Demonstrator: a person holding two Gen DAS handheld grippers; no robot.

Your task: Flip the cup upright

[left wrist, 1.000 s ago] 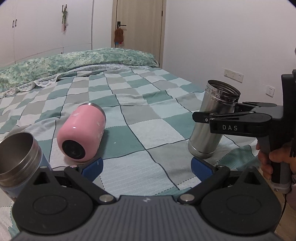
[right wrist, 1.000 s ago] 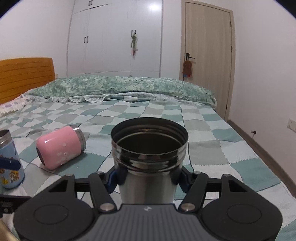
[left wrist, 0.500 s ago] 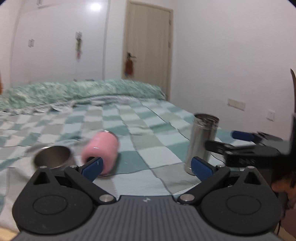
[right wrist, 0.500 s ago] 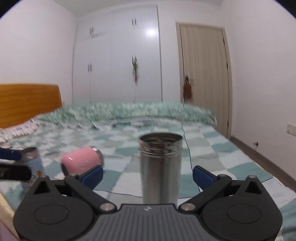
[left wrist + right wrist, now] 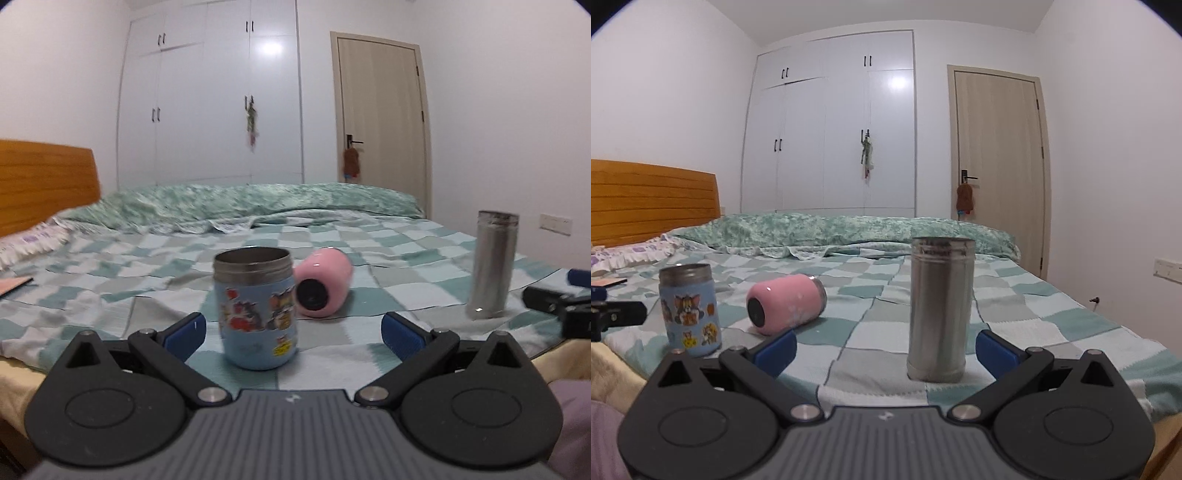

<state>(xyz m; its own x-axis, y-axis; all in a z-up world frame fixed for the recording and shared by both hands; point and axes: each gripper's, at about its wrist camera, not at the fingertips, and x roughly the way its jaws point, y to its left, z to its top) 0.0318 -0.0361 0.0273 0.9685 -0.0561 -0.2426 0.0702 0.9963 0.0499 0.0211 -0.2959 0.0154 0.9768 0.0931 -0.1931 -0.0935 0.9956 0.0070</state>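
Both grippers, left (image 5: 291, 330) and right (image 5: 886, 349), are spread wide and empty, with the blue cartoon cup (image 5: 256, 308) and steel flask (image 5: 940, 308) upright on the checked bedspread (image 5: 1034, 310), so only the pink cup (image 5: 786, 304), lying sideways between them, seems left to flip.

No readable text, labels or numbers anywhere.

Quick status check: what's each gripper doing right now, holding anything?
Left gripper: open, holding nothing; the blue cartoon cup stands free between its fingers.
Right gripper: open, holding nothing; the steel cup stands free.
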